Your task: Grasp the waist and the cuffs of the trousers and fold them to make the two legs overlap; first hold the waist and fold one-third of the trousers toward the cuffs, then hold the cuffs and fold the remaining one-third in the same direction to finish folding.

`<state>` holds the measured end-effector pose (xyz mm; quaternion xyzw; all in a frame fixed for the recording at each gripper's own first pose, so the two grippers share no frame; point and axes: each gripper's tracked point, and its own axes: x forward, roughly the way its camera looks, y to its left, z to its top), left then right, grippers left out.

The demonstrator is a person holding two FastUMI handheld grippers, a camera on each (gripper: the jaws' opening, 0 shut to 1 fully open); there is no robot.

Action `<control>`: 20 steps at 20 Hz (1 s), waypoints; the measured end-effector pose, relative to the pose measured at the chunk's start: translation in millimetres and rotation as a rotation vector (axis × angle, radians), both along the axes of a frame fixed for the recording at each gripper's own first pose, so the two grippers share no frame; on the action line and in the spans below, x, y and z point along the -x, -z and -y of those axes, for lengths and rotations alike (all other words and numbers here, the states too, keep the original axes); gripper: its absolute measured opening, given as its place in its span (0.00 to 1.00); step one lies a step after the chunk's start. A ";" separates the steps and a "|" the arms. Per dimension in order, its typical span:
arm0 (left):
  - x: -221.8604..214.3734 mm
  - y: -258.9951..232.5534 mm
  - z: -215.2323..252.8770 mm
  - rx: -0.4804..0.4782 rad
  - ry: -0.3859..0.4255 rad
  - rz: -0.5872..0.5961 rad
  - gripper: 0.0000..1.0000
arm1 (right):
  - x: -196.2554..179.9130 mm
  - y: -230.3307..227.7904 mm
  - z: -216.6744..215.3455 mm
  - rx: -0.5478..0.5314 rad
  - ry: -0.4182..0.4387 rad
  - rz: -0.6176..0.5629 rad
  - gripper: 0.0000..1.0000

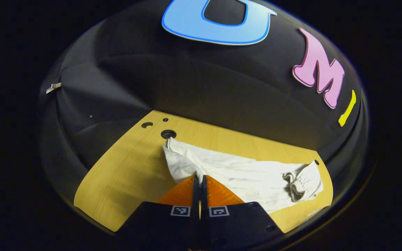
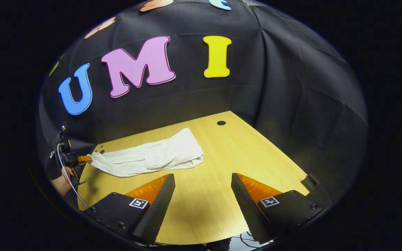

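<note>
The left claw (image 1: pixel 199 179) has its fingers pressed together on the near edge of the white trousers (image 1: pixel 243 174), pinching the cloth at the cuff end. From that claw the trousers stretch away to the right across the wooden worktop (image 1: pixel 127 174), ending in the bunched waist (image 1: pixel 304 183). A round hole (image 1: pixel 168 134) in the worktop lies just beyond the held corner.

In the right gripper view the right claw (image 2: pixel 202 188) stands wide apart, holding nothing, above bare worktop (image 2: pixel 257 153). The trousers (image 2: pixel 152 157) lie ahead of it and to its left, well apart from its fingers. At their far left end the left claw (image 2: pixel 84 159) grips the cloth, with a hand (image 2: pixel 69 171) behind it.
</note>
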<state>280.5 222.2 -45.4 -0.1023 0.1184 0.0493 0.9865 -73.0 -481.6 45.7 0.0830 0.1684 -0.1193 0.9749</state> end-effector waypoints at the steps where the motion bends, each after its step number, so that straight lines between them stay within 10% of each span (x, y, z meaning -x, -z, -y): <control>1: -1.1 -11.0 9.1 0.013 0.011 0.019 0.05 | 3.1 -0.4 3.1 0.002 0.007 0.004 0.99; 20: -20.3 -138.6 309.1 -0.003 0.295 0.202 0.05 | -19.5 5.8 106.7 -0.021 -0.036 0.011 0.99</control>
